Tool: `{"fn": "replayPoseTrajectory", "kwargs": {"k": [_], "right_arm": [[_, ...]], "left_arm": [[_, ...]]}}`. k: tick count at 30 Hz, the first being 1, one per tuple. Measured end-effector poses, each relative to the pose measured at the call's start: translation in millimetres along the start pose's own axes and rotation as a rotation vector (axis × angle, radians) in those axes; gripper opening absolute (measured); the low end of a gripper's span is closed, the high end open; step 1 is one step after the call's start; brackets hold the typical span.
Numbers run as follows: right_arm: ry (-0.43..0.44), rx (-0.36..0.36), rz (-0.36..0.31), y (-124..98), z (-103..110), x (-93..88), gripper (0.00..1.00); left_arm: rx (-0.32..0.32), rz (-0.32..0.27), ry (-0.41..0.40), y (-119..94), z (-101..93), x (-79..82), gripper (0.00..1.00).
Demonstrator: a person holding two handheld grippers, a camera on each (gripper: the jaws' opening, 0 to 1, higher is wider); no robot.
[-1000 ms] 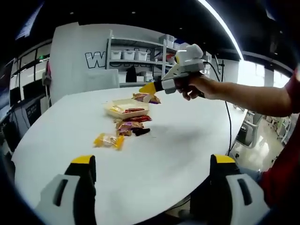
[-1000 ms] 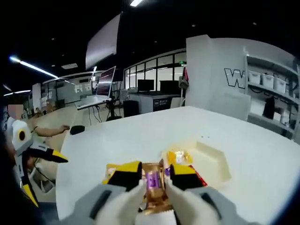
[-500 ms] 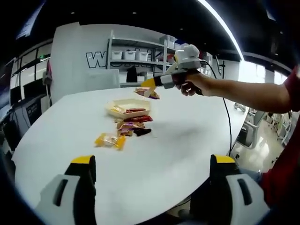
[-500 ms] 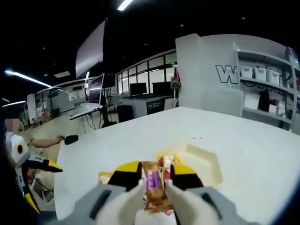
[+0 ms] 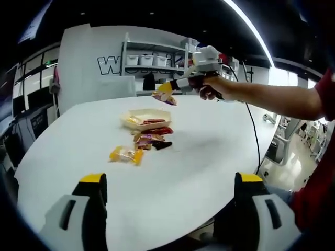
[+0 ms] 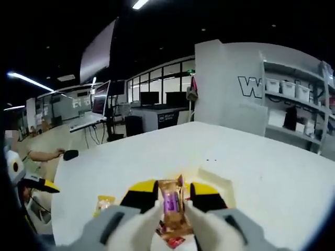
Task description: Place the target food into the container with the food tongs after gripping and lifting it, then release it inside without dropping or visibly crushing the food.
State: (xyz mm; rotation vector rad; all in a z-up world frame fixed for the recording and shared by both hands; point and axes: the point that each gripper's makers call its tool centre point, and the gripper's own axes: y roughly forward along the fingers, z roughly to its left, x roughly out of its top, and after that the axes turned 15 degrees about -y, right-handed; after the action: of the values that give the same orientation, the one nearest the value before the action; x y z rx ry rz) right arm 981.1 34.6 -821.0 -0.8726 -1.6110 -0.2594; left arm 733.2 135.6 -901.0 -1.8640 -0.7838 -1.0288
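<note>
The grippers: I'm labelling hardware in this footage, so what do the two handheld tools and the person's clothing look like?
The left gripper has two chunky light-grey jaws with dark slots and yellow-and-black tips. The right gripper, seen in the left gripper view, is a pale grey pistol-shaped body with yellow jaw tips, and a thin black cable trails from it past the white round table. The person wears a red short sleeve.
</note>
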Motion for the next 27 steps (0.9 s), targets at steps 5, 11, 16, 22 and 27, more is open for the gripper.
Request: {"fn": "replayPoseTrajectory", "kwargs": {"k": [5,11,16,22,27], "right_arm": [[-0.013,-0.018,-0.01,5,-4,8.2,0.18],[-0.017,-0.026,-0.022,11,-9,17.7,0.18],[-0.022,-0.026,-0.022,13,-10,18.9,0.18],[-0.03,-0.029,-0.001,20,-19,15.9,0.19],[-0.03,-0.036,0.004,22,-27,18.6,0.19]], "left_arm": [[0.014,0.012,0.007,-1,4.7,-2.3,0.99],[0.018,0.008,-0.003,-4,8.0,-3.9,0.99],[0.022,0.009,-0.009,-5,10.2,-5.0,0.99],[0.024,0.004,-0.008,-6,10.8,-2.4,0.99],[0.025,0.01,-0.001,-5,11.4,-2.6,0.99]]}}
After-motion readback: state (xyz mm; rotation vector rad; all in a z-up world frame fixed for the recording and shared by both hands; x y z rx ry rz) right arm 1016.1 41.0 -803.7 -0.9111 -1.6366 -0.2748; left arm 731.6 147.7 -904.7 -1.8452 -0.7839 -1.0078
